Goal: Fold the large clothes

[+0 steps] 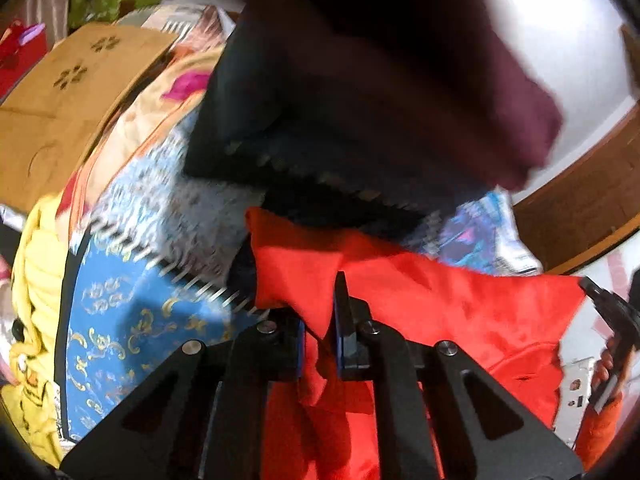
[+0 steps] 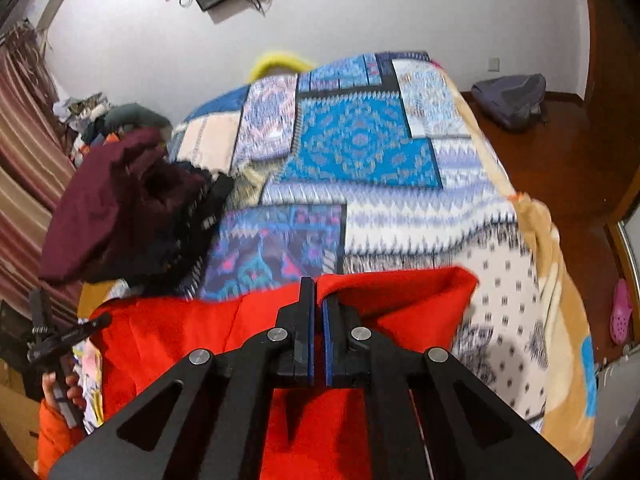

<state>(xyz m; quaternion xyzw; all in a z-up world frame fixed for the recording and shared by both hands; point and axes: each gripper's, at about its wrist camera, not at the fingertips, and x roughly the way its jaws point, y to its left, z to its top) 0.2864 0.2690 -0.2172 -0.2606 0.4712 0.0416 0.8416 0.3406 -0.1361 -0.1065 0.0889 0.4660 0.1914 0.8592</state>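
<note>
A bright red garment (image 1: 440, 304) is held up between both grippers at the near edge of a bed covered by a blue patterned blanket (image 2: 360, 148). My left gripper (image 1: 320, 320) is shut on a fold of the red cloth. My right gripper (image 2: 319, 312) is shut on another edge of the same red garment (image 2: 400, 300). The right gripper also shows at the right edge of the left wrist view (image 1: 612, 312), and the left gripper at the left edge of the right wrist view (image 2: 68, 336).
A pile of dark maroon and black clothes (image 2: 120, 204) lies on the bed's left side. A brown cardboard box (image 1: 60, 100) and yellow cloth (image 1: 36, 280) sit beside the bed. A grey backpack (image 2: 512, 96) and a pink shoe (image 2: 620, 312) lie on the wooden floor.
</note>
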